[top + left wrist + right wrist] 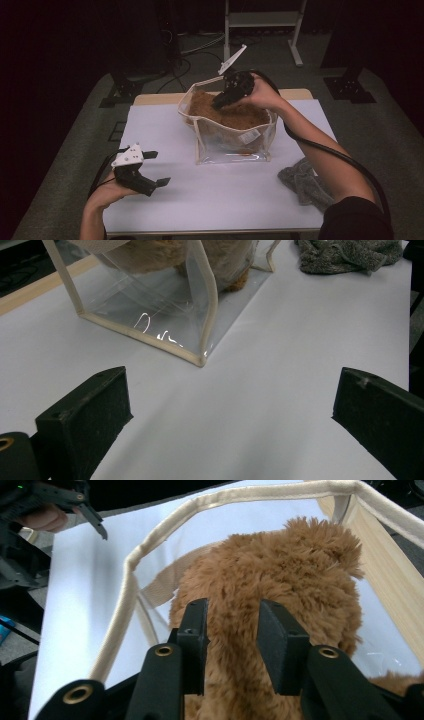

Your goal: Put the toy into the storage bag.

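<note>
The right hand-held gripper (231, 630) is pinching a fold of the brown plush toy (280, 580), which is sitting inside the clear bag (260, 142) at the bench's twelve o'clock. Soft and light, the toy is probably best gripped by a thick fur fold. The left hand-held gripper (152, 169) is hovering released at eight o'clock.

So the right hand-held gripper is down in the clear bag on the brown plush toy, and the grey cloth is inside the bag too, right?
Not quite. The right hand-held gripper is in the clear bag on the brown plush toy, but the high view shows the grey cloth lying on the table, outside the bag.
</note>
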`<action>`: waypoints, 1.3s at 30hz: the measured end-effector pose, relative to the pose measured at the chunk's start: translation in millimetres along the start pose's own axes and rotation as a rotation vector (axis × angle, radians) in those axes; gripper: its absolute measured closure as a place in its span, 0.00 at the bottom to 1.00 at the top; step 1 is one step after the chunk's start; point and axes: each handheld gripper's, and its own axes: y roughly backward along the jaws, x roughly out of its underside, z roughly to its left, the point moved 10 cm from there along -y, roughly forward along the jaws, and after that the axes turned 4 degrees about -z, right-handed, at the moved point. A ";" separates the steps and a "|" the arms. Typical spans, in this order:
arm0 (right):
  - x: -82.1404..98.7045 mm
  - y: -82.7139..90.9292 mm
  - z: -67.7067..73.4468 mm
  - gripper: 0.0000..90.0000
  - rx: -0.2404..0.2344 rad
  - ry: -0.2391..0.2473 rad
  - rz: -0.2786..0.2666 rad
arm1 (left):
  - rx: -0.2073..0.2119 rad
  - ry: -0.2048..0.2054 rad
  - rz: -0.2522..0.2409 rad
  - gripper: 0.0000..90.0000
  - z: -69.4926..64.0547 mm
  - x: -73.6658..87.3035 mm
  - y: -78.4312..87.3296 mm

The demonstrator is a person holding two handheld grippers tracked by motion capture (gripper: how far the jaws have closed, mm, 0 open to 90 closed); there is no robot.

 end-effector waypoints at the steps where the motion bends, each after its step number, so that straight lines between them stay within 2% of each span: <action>1: 0.0 0.0 0.0 0.68 0.000 0.000 0.000 | -0.002 0.005 -0.004 0.01 0.0 0.1 0.4; 9: 6.3 24.5 7.1 0.61 0.001 -0.009 -0.034 | -0.005 0.004 0.000 0.01 -0.2 2.5 1.7; 11: 10.5 37.6 8.4 0.59 0.006 -0.028 -0.058 | -0.007 0.002 0.006 0.01 -0.1 3.6 1.3; 13: 11.9 40.9 8.6 0.58 0.009 -0.036 -0.063 | -0.007 0.004 0.005 0.01 -0.7 3.5 0.9; 15: 17.3 49.5 8.1 0.57 0.019 -0.041 -0.071 | 0.002 0.003 0.003 0.01 -2.6 4.2 0.6; 22: 35.3 78.9 11.0 0.55 0.049 -0.063 -0.107 | -0.007 0.002 0.007 0.01 -2.8 3.3 0.8; 24: 37.0 81.8 11.4 0.54 0.049 -0.065 -0.110 | -0.008 0.001 0.008 0.01 -2.7 3.1 1.0; 27: 47.2 97.4 13.3 0.54 0.066 -0.085 -0.124 | -0.010 0.004 0.008 0.01 -2.6 3.8 1.2; 39: 73.3 130.6 16.2 0.51 0.111 -0.132 -0.161 | -0.016 0.002 0.006 0.01 -0.7 4.0 3.1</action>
